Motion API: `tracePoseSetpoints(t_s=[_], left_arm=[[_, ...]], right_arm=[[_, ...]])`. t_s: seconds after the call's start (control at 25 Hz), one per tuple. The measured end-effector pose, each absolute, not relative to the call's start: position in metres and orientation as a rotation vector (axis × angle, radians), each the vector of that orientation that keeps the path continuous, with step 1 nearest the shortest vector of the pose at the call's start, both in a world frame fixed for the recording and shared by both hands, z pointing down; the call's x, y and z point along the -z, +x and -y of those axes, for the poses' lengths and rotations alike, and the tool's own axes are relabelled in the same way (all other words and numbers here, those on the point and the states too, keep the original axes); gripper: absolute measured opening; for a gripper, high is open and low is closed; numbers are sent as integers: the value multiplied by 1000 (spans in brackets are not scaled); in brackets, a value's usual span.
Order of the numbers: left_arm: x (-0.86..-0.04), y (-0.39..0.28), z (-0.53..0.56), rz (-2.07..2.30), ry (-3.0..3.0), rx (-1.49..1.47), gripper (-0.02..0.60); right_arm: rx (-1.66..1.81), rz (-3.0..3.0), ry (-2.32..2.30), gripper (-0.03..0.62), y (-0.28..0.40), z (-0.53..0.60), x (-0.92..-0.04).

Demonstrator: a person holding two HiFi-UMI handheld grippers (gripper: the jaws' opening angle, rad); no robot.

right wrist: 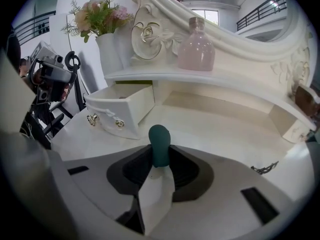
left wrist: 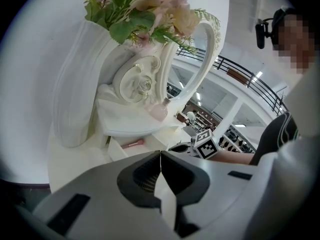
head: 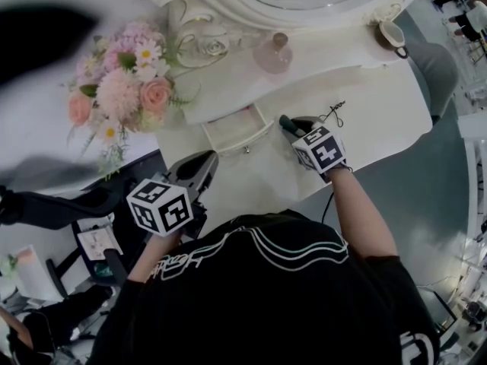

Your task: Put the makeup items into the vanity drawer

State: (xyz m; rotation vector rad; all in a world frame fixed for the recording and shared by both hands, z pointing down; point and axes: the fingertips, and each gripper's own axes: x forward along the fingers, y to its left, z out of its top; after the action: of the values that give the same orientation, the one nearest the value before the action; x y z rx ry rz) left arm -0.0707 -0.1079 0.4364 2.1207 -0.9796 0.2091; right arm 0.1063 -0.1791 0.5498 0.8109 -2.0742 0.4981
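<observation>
The white vanity drawer stands pulled open under the shelf, and a pink makeup item lies inside it. My right gripper is just right of the drawer, over the vanity top, shut on a dark green rounded makeup item whose tip sticks out past the jaws. In the right gripper view the drawer front with its gold knobs is ahead and to the left. My left gripper hangs in front of the vanity's near edge, below and left of the drawer, with its jaws together and nothing between them.
A white vase of pink flowers stands left of the drawer. A pink glass bottle sits on the shelf below the mirror. A small black chain lies on the vanity top to the right, with a cup at the far right.
</observation>
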Motion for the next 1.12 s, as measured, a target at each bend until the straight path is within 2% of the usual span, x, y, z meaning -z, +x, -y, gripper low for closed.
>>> tracePoseSetpoints(t_s=[0.28,1.12], left_arm=[[-435,-73,102,969,2134,-215,23],[-416,-98,82,1029,2162,-152,23]], right_arm=[[-516,2092,851,91,107,174,-538],[-306,2326,834,86,34,163,-427]])
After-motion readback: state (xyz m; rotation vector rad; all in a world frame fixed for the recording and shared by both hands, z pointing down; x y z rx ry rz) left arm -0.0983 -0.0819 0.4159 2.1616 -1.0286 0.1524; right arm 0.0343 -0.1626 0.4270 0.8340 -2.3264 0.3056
